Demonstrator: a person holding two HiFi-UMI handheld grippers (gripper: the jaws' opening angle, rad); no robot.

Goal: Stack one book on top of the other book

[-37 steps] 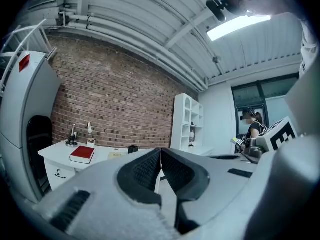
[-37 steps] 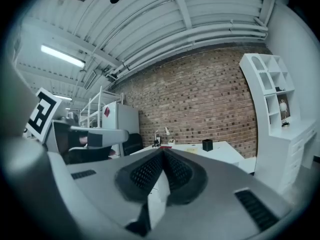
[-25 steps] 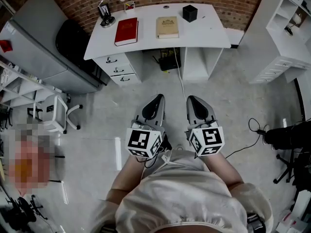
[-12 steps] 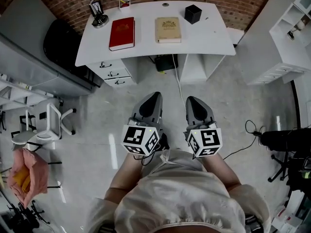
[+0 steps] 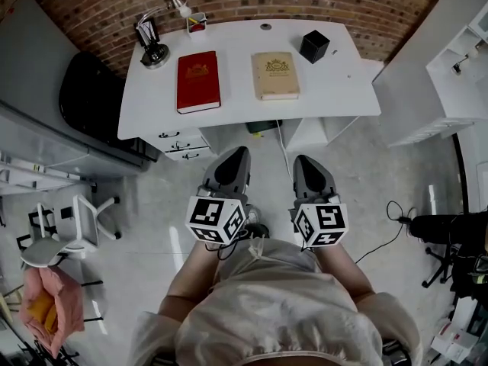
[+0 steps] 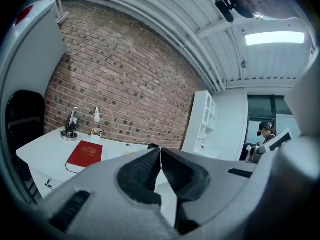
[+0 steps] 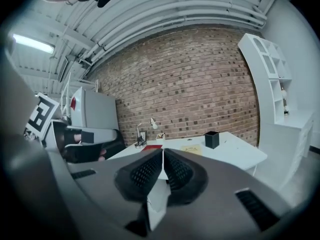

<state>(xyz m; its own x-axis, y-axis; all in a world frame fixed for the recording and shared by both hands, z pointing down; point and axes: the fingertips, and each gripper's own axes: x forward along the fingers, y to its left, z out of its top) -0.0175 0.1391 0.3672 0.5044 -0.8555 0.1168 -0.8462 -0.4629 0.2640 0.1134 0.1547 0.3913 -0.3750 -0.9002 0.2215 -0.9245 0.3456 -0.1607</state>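
Note:
A red book (image 5: 198,81) (image 6: 85,154) lies flat on the left half of a white desk (image 5: 335,97). A tan book (image 5: 275,75) (image 7: 191,148) lies flat a little to its right, apart from it. My left gripper (image 5: 236,156) (image 6: 160,150) and my right gripper (image 5: 304,162) (image 7: 163,151) are held side by side over the floor in front of the desk, well short of both books. Both point toward the desk. Each has its jaws shut with nothing between them.
A black cube-shaped holder (image 5: 314,46) (image 7: 212,139) stands at the desk's back right. A desk lamp (image 5: 155,49) and a small pen cup (image 5: 197,24) sit at the back left. Drawers (image 5: 180,139) hang under the desk's left side. A black chair (image 5: 90,97) and white shelves (image 5: 457,59) flank it.
The desk and books have come closer and lower in the head view as both grippers moved forward toward it. Jaws stayed shut.

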